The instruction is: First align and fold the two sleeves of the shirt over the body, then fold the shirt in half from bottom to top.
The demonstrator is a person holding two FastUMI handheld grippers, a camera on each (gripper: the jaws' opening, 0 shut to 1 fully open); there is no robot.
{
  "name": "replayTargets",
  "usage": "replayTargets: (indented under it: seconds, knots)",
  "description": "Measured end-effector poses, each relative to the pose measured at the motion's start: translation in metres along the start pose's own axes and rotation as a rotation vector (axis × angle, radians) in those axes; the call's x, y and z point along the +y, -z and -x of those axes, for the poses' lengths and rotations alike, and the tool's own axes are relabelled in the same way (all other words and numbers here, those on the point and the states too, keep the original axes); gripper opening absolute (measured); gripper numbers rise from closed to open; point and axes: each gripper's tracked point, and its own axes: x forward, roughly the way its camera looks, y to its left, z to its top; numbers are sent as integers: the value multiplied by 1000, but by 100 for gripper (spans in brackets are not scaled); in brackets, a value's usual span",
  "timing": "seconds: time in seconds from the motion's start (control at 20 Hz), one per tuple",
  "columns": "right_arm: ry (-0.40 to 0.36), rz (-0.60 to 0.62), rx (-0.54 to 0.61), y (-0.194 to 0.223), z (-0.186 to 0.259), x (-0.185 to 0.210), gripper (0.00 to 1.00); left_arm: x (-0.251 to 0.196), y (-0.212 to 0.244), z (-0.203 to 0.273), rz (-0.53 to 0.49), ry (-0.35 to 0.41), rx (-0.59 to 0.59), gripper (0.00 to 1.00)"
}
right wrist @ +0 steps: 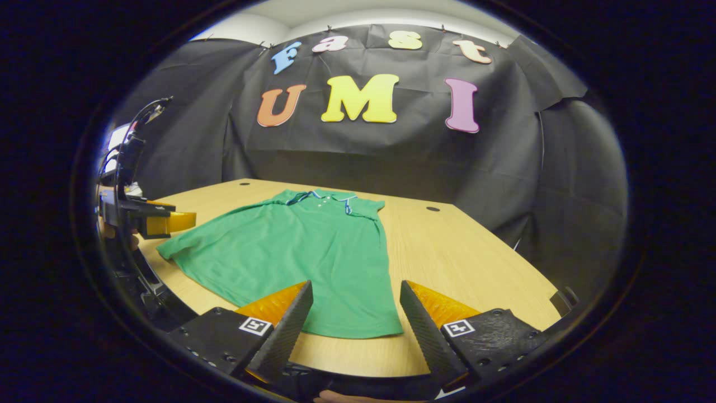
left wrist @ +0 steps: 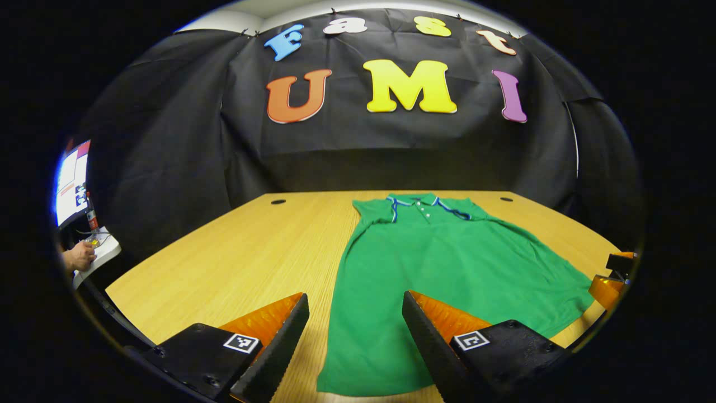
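Left gripper view: the left gripper [left wrist: 355,336] stands at 6 o'clock with its fingers spread wide and nothing between them, poised over the near hem of the green short-sleeved polo shirt [left wrist: 447,268]. The shirt lies flat on the light wooden table [left wrist: 246,252], its hem toward the viewer and its collar with blue-and-white trim [left wrist: 420,202] at the far end, toward 12 o'clock. At 3 o'clock, at the table's edge and just beside the shirt's corner, part of the right gripper [left wrist: 612,282] shows. At 9 o'clock, beyond the table, a person's hand [left wrist: 79,256] rests on a white device below a lit screen [left wrist: 71,182].

Right gripper view: the right gripper [right wrist: 355,330] sits at 6 o'clock, fingers likewise spread and empty, above the shirt's near hem corner [right wrist: 363,324]. The shirt [right wrist: 291,257] stretches toward 11 o'clock, collar farthest. At 9 o'clock the left gripper [right wrist: 162,221] hovers just beside the shirt's other hem corner. Two dark round holes mark the far table top [right wrist: 447,252].
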Motion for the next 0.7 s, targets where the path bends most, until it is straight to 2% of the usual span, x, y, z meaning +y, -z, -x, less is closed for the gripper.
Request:
replayTargets:
  seconds: [0.2,0.45,0.6,0.7]
  knots:
    - [-1,-13,42,18,-10,1,95,12,16,11,21,-13,-11,100]
    - [2,-48,56,23,-19,-11,95,7,27,7,49,7,5,100]
    - [-20,-133,87,29,-22,-10,95,1,23,8,38,22,-13,100]
    - [-28,-141,86,28,-21,-7,96,-8,27,6,23,57,-4,100]
